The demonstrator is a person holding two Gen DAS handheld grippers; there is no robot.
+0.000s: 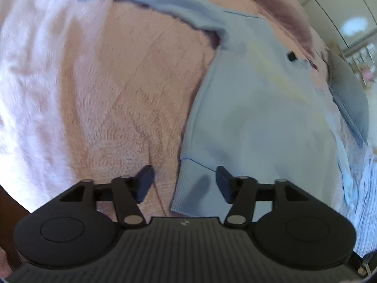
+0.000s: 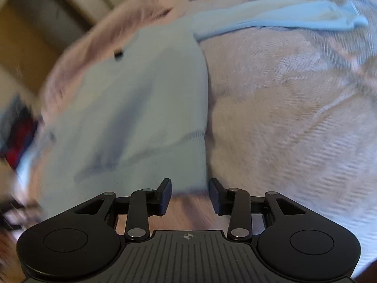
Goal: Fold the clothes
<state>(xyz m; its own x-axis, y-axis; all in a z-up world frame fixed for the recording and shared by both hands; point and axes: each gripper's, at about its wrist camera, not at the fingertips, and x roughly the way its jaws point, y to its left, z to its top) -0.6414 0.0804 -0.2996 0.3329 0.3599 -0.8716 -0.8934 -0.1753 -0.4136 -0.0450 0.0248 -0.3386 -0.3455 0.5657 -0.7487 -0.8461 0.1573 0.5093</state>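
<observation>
Tongs apart and empty over a pale blue sweatshirt [image 1: 254,118] on a pink blanket [image 1: 106,94].

Left gripper [image 1: 185,181] stands wide open, nothing gripped; the sweatshirt's ribbed hem [image 1: 186,188] lies below the gap, and its body spreads ahead and to the right. Right gripper [image 2: 189,195] is about half open with only blanket showing between its fingers; the sweatshirt [image 2: 141,108] lies ahead and to its left, a sleeve [image 2: 282,16] stretching far ahead to the right. A small dark tag [image 2: 118,53] sits near the garment's far edge; no writing can be read.
</observation>
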